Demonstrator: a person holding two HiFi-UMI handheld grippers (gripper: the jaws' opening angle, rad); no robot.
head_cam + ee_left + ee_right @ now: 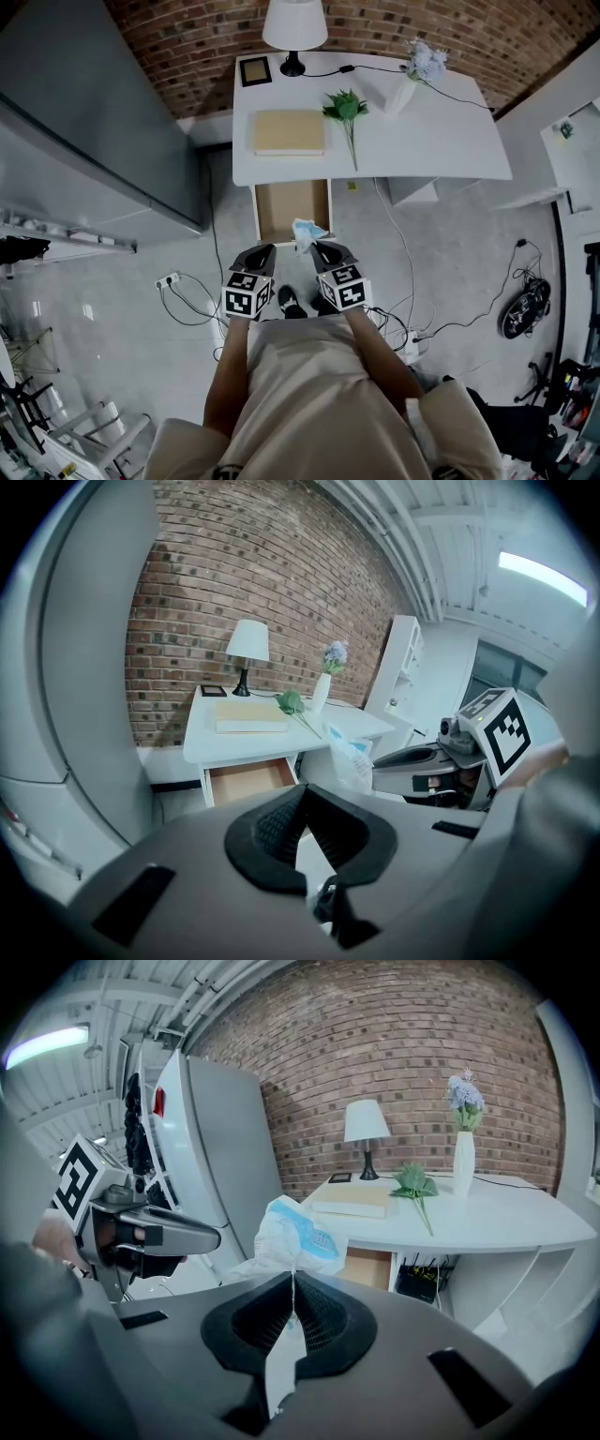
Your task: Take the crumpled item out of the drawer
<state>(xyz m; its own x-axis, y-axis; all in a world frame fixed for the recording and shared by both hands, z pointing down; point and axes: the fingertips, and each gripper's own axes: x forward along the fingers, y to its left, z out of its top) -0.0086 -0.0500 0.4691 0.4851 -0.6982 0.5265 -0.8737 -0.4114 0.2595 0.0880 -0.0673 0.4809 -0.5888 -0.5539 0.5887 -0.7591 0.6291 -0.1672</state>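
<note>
The crumpled item (307, 232) is a white and blue wrapper, and it hangs in the air in front of the open drawer (291, 208), clear of it. My right gripper (323, 251) is shut on the wrapper's lower edge. In the right gripper view the wrapper (295, 1237) bulges above the closed pads (319, 1312). My left gripper (258, 255) is level with it to the left, shut with nothing in it. In the left gripper view the wrapper (352, 757) sits at the right gripper's tip. The drawer (248, 780) shows only its bare brown bottom.
The white table (422, 141) holds a lamp (294, 28), a small frame (254, 70), a tan book (288, 131), a green sprig (347, 111) and a vase of flowers (412, 80). A grey cabinet (84, 141) stands at the left. Cables (187, 291) lie on the floor.
</note>
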